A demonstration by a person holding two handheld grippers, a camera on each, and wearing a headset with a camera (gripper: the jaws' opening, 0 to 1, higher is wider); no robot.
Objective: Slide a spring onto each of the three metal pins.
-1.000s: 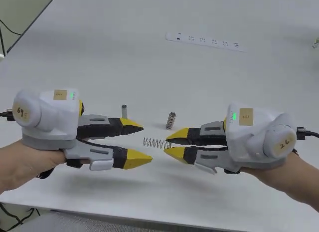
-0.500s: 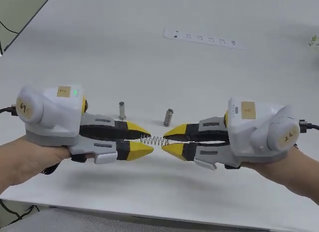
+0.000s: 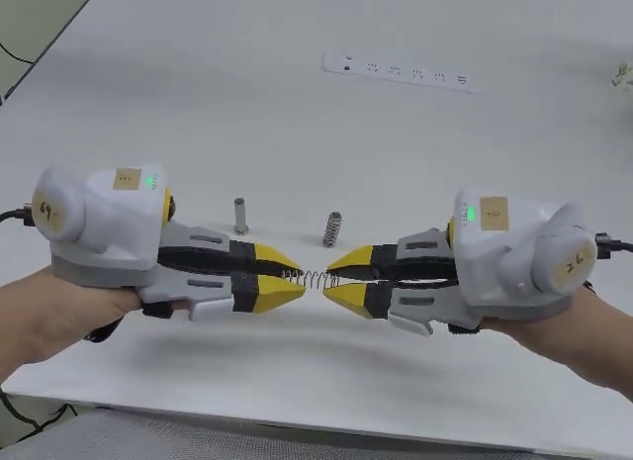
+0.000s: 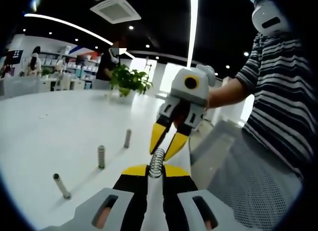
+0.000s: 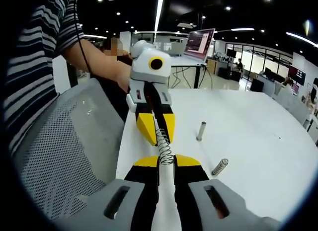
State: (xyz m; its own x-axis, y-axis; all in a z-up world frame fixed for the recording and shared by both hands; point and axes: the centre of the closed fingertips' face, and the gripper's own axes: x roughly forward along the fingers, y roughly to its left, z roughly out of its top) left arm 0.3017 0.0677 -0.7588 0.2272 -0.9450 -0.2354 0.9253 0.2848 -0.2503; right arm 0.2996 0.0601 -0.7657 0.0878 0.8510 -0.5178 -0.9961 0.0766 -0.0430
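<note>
spring [image 3: 314,278] is spanning the gap between both tips | left gripper [image 3: 300,280] is clamping one end | right gripper [image 3: 329,280] is clamping the other end

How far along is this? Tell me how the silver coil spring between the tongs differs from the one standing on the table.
The held silver coil spring lies level, its ends clamped in the tongs of the left gripper and right gripper; the standing silver spring is upright on the white table, untouched. The held spring's coils look more open, the standing spring's tighter. Both are wire coils.
</note>
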